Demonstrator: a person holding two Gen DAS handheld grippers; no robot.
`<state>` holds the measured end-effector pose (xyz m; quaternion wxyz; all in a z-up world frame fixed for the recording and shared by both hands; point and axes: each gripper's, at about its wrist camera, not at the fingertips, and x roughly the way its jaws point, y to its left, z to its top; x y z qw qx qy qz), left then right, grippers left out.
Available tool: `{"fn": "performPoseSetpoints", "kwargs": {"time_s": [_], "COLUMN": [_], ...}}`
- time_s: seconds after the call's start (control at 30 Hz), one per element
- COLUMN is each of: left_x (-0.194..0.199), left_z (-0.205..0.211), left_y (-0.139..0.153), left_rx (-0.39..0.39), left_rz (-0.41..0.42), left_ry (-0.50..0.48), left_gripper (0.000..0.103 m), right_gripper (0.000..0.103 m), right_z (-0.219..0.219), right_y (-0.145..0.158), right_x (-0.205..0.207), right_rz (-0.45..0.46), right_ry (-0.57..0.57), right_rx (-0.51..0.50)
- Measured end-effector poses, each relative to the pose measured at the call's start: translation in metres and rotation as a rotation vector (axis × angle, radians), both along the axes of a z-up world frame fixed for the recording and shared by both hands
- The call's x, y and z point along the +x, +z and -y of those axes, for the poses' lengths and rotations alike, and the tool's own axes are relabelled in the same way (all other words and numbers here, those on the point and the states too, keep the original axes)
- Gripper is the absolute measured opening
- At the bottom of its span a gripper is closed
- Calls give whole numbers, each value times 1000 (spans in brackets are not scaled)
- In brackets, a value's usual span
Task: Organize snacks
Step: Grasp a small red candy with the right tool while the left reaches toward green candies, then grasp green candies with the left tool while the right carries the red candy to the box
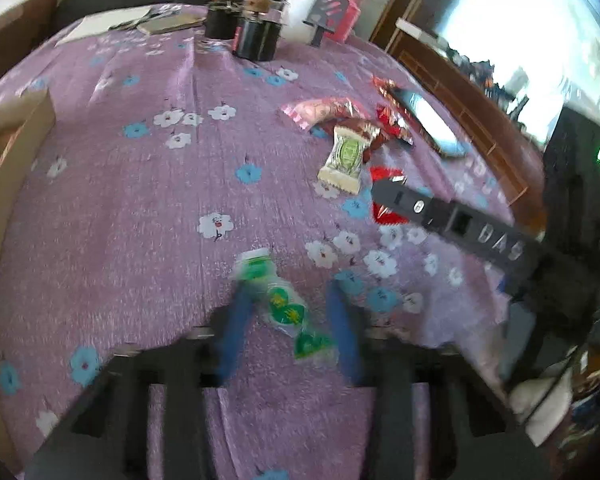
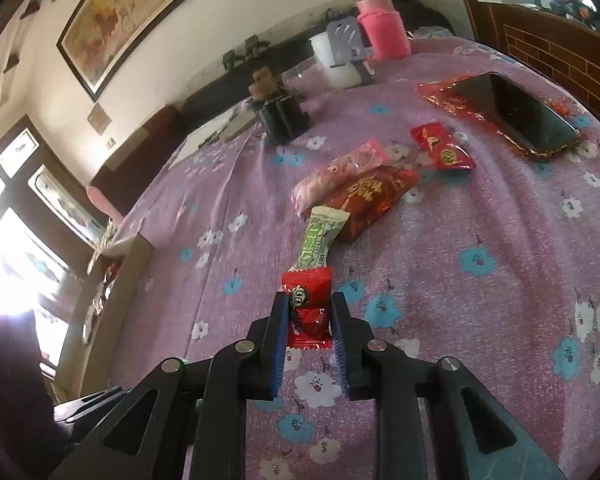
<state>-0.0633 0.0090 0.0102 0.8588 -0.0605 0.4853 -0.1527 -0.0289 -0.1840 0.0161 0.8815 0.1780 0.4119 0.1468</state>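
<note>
Right tongs (image 2: pixel 310 312): narrowed around small red snack packet (image 2: pixel 307 308), blue pads against both its sides, packet on purple floral cloth (image 2: pixel 480 220) of desk. Left tongs (image 1: pixel 290 308): spread wide, green-and-clear candy wrapper (image 1: pixel 286 304) between fingers, grip not discernible through blur. Beyond red packet: green-white bar (image 2: pixel 318 240), dark red pack (image 2: pixel 370 198), pink pack (image 2: pixel 340 172). Cardboard box (image 1: pixel 16 152) at left edge.
</note>
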Motion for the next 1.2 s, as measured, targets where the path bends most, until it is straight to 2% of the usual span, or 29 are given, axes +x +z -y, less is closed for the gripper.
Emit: {"fn": "performPoseSetpoints", "kwargs": {"time_s": [0.13, 0.3, 0.57, 0.77, 0.9, 1.03, 1.2], "left_x": [-3, -4, -24, -50, -66, -77, -82], "left_z": [2, -10, -49, -109, -162, -219, -278], "left_y": [0, 4, 29, 50, 59, 62, 52], "left_rx": [23, -19, -113, -172, -163, -137, -105], "left_rz": [31, 27, 72, 137, 181, 189, 170], "left_ry": [-17, 4, 54, 153, 261, 371, 476], "left_gripper": [19, 19, 19, 19, 19, 19, 19], "right_gripper": [22, 22, 22, 22, 22, 21, 21], "right_z": [1, -1, -4, -9, -13, -19, -49], "right_y": [0, 0, 0, -1, -3, 3, 26], "right_x": [1, 0, 0, -1, -2, -4, -21], "right_rz": [-2, 6, 15, 20, 13, 26, 31], "right_ry": [6, 16, 16, -1, -33, -31, 62], "right_rx": [16, 13, -5, -60, -131, -168, -107]}}
